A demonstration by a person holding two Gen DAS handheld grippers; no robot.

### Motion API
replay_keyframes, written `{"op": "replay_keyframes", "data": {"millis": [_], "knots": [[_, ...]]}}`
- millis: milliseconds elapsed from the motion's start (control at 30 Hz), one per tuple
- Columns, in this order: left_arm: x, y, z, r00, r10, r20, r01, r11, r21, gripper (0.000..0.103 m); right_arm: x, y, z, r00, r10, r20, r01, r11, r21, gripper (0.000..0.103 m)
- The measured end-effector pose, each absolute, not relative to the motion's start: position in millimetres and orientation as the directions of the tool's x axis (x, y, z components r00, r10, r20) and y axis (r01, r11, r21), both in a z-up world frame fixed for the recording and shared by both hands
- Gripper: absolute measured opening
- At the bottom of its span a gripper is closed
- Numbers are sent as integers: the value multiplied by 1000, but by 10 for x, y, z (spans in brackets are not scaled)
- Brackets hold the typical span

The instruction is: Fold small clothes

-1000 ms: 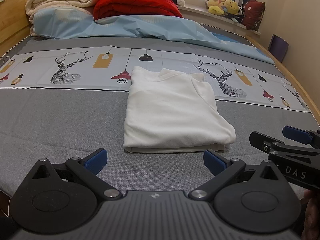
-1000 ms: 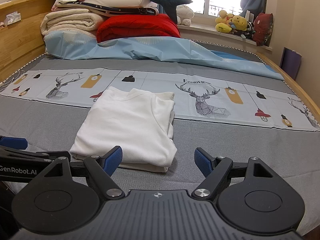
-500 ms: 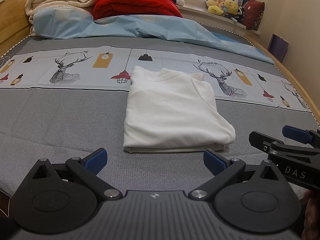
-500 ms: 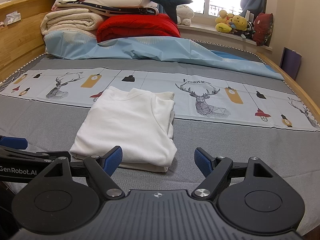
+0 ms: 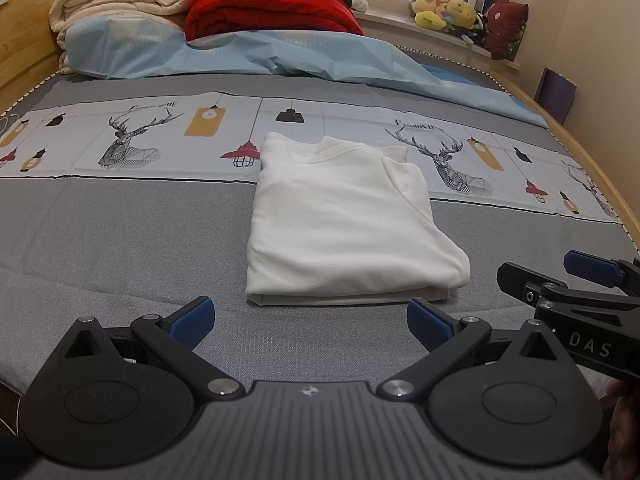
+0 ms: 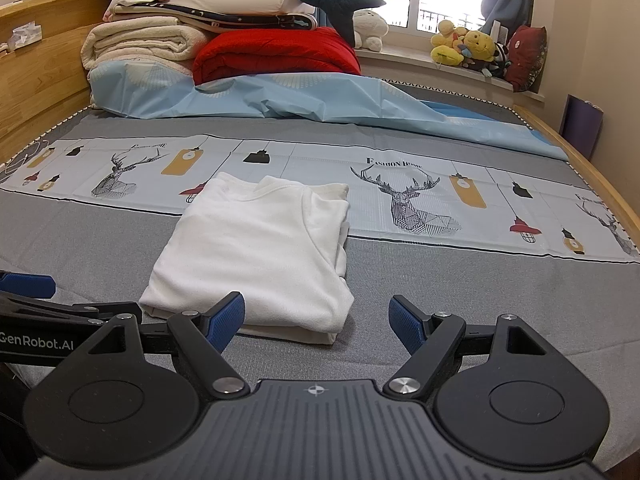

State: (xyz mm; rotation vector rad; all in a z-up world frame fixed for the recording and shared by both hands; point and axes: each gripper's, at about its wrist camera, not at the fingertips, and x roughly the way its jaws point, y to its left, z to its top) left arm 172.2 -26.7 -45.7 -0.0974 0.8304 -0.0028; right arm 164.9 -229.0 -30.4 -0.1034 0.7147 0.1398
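A white garment [image 5: 344,224] lies folded into a neat rectangle on the grey bed cover, its collar at the far end; it also shows in the right wrist view [image 6: 256,256]. My left gripper [image 5: 310,322] is open and empty, hovering just short of the garment's near edge. My right gripper [image 6: 318,322] is open and empty, near the garment's near right corner. The right gripper also shows at the right edge of the left wrist view [image 5: 560,280], and the left gripper at the left edge of the right wrist view [image 6: 48,300].
A printed deer-and-lamp strip [image 5: 132,140] crosses the bed behind the garment. A light blue sheet [image 6: 300,96], a red quilt [image 6: 276,54] and stacked blankets [image 6: 140,44] lie at the far end. A wooden bed rail [image 6: 600,184] runs on the right. Plush toys [image 6: 464,46] sit on the windowsill.
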Motion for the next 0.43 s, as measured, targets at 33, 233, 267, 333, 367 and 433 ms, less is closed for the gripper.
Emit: {"op": "replay_keyframes", "data": {"millis": [33, 233, 267, 333, 367, 433], "knots": [[1720, -269, -456, 676, -41, -736, -34, 996, -87, 102, 1649, -2290, -304, 746, 92, -659, -163, 985, -47, 80], [1723, -271, -460, 677, -43, -735, -28, 996, -84, 102, 1649, -2287, -303, 747, 91, -659, -162, 986, -47, 80], [1722, -268, -459, 678, -44, -734, -28, 996, -85, 102, 1649, -2288, -303, 746, 92, -659, -162, 986, -47, 80], [1715, -259, -452, 681, -45, -730, -23, 996, -83, 102, 1648, -2289, -303, 747, 92, -659, -163, 986, -47, 80], [1712, -261, -449, 683, -44, -729, -22, 996, -81, 102, 1649, -2289, -303, 747, 92, -659, -163, 986, -47, 80], [1715, -258, -450, 681, -44, -731, -24, 996, -81, 102, 1648, -2291, -304, 746, 92, -659, -163, 986, -46, 80]]}}
